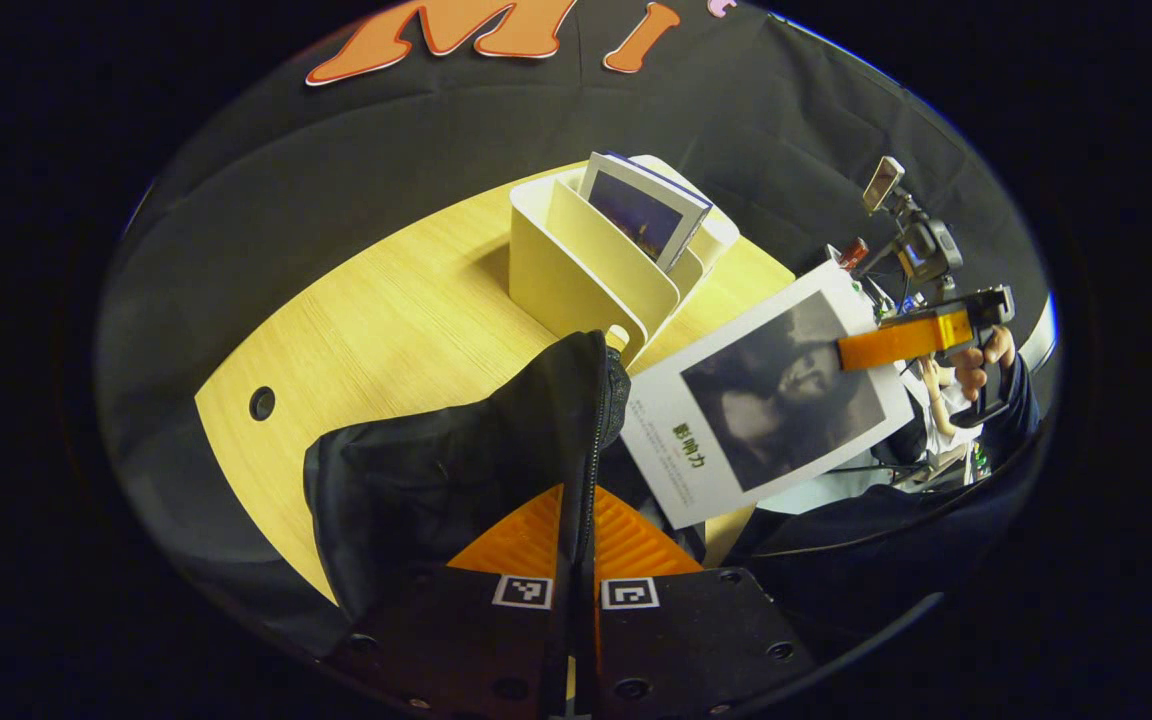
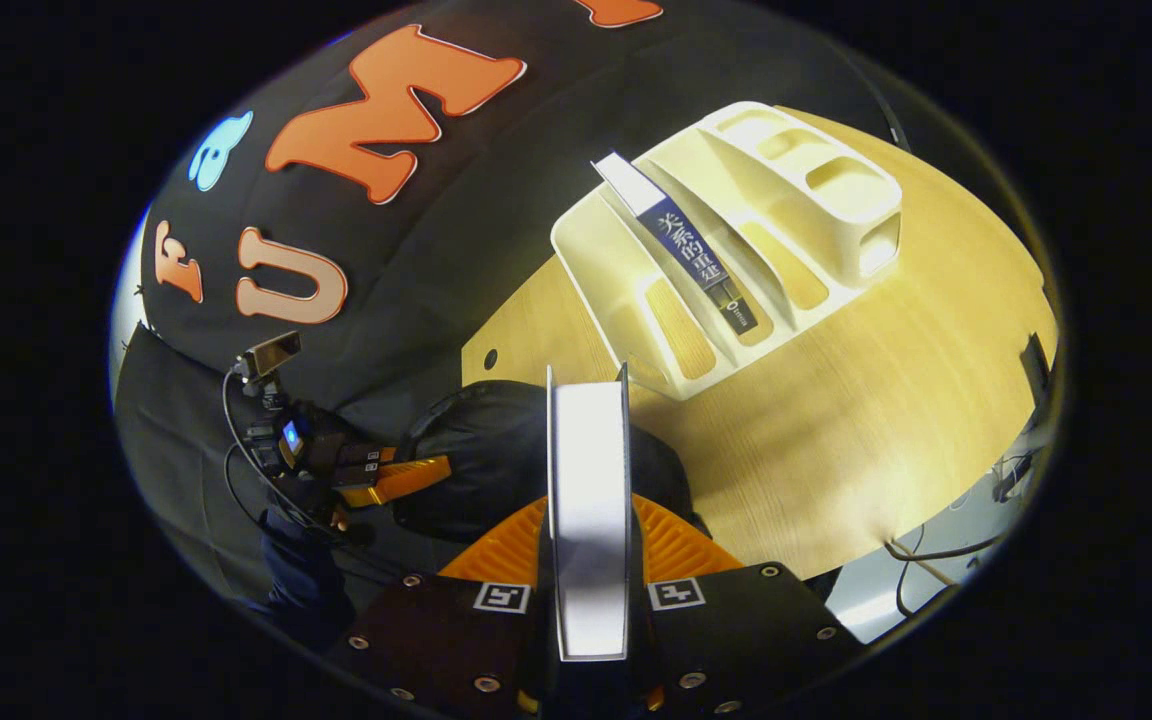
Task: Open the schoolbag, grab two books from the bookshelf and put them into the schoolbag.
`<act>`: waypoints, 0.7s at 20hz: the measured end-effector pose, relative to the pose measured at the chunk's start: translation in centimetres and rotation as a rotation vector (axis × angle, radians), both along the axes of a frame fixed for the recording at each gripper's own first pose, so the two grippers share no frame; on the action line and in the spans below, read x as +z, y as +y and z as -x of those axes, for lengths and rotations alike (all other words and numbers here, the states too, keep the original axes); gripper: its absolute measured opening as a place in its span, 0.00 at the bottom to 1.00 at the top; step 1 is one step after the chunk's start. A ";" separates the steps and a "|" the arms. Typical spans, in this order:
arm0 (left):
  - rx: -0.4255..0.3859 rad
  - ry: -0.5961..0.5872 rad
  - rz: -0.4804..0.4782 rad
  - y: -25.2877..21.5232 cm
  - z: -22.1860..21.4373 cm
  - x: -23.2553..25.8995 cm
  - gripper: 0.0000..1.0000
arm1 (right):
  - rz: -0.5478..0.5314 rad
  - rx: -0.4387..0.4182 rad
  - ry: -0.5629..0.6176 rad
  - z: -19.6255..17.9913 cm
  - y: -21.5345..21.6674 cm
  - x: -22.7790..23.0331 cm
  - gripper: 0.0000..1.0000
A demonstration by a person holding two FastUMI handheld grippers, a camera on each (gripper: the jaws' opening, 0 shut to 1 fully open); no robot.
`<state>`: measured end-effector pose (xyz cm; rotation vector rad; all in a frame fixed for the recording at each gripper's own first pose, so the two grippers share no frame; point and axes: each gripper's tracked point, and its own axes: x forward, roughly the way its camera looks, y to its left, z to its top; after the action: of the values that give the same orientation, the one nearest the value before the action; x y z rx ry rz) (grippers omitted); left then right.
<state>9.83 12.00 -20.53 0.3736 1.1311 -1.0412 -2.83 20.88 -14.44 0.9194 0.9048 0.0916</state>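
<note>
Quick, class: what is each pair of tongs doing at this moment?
Left tongs: closed on the black schoolbag's zipper edge.
Right tongs: closed on a white book, held edge-on above the bag.

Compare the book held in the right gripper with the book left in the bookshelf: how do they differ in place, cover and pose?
The held book hangs in the air above the table beside the schoolbag, clamped by the right gripper; the shelved book leans in a slot of the cream bookshelf, untouched. The held book's cover is white with a grey picture; the shelved book's is dark blue. Both are thin paperbacks.
</note>
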 end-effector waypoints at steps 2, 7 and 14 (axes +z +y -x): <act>0.012 0.002 0.003 -0.1 0.2 0.2 0.04 | -0.042 -0.010 -0.001 -0.9 1.1 -1.0 0.28; 0.028 -0.004 0.024 -0.8 0.0 0.5 0.04 | -0.149 -0.010 -0.017 -2.8 4.7 -3.0 0.28; 0.051 0.007 0.052 -1.4 0.5 0.7 0.04 | -0.248 -0.019 -0.055 -6.0 9.8 -6.3 0.28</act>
<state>9.35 10.61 -19.81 0.2987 1.1120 -1.0258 3.14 30.68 -20.75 1.1499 0.8457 0.2156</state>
